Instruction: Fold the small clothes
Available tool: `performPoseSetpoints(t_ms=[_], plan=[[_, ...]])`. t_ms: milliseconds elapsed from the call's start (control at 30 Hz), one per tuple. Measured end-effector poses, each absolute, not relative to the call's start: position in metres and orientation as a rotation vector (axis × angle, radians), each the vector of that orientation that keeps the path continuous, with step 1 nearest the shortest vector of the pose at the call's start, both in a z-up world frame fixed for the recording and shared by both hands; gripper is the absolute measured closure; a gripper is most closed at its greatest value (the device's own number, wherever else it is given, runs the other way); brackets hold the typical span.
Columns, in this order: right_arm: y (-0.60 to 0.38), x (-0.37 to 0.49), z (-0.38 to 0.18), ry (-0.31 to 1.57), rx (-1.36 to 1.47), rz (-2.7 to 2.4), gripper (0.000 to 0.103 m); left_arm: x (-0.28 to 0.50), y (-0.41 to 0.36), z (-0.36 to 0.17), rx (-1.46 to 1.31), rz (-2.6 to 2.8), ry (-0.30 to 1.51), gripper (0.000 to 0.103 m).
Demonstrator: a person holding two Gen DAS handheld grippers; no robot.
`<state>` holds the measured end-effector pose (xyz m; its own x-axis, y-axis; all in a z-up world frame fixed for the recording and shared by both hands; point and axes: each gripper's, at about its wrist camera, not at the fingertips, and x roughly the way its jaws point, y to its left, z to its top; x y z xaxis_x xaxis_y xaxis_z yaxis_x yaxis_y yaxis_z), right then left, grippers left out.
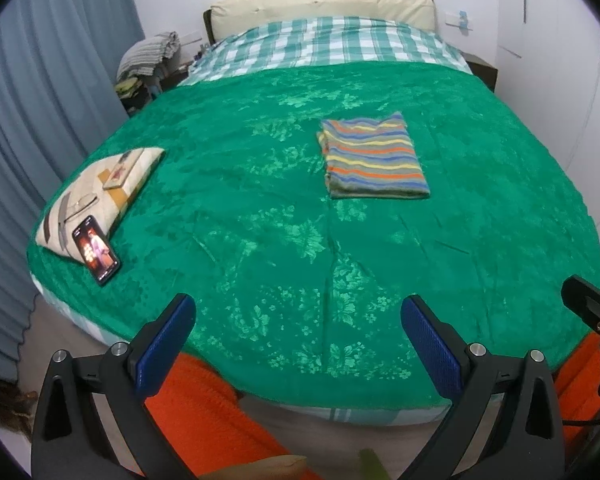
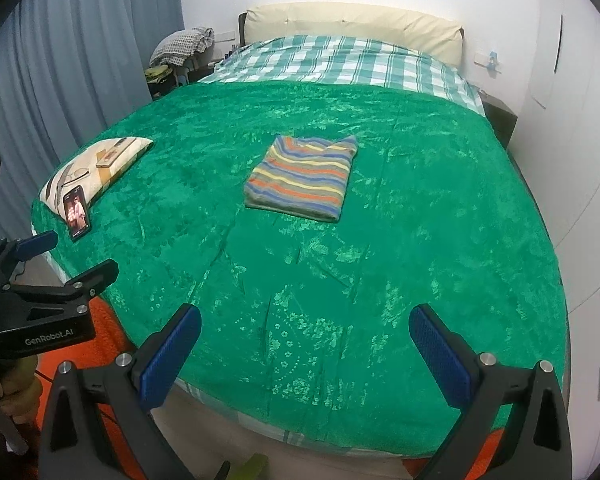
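The bed (image 1: 520, 208), spread with a green floral blanket (image 1: 260, 208), carries a striped garment (image 1: 374, 156) already folded into a neat rectangle near its middle, slightly right, with a patterned pillow (image 1: 100, 192) and a lit phone (image 1: 96, 250) at the near-left edge. The left gripper (image 1: 298, 340) and right gripper (image 2: 305, 350) hover at the near edge, well apart from the garment, jaws spread wide and holding nothing. Any further pinch risks catching only the top layer and pulling the fold open, or snagging the plush blanket beneath.
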<state>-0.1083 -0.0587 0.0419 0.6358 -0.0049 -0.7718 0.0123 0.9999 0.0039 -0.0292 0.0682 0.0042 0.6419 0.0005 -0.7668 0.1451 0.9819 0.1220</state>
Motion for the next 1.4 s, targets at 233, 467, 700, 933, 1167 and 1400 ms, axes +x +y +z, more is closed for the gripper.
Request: performPoseSetpoints(t_ms=[233, 467, 700, 933, 1167, 1400], plan=[[-0.058, -0.11, 0.043, 0.89, -0.002, -0.012, 0.0, -0.029, 0.068, 0.005, 0.182, -0.085, 0.887, 0.0], [-0.057, -0.109, 0.052, 0.888, 0.017, 0.024, 0.0, -0.031, 0.067, 0.014, 0.178, -0.096, 0.885, 0.0], [-0.051, -0.107, 0.062, 0.877, -0.021, 0.024, 0.0, -0.029, 0.066, 0.018, 0.182, -0.086, 0.875, 0.0], [-0.047, -0.105, 0.071, 0.864, -0.075, -0.037, 0.0, -0.022, 0.066, 0.019, 0.168, -0.072, 0.87, 0.0], [-0.053, -0.103, 0.074, 0.865, -0.089, -0.097, 0.0, -0.02, 0.059, 0.019, 0.203, -0.054, 0.859, 0.0], [-0.06, -0.103, 0.07, 0.882, -0.072, -0.124, 0.0, -0.019, 0.056, 0.021, 0.208, -0.057, 0.854, 0.0]])
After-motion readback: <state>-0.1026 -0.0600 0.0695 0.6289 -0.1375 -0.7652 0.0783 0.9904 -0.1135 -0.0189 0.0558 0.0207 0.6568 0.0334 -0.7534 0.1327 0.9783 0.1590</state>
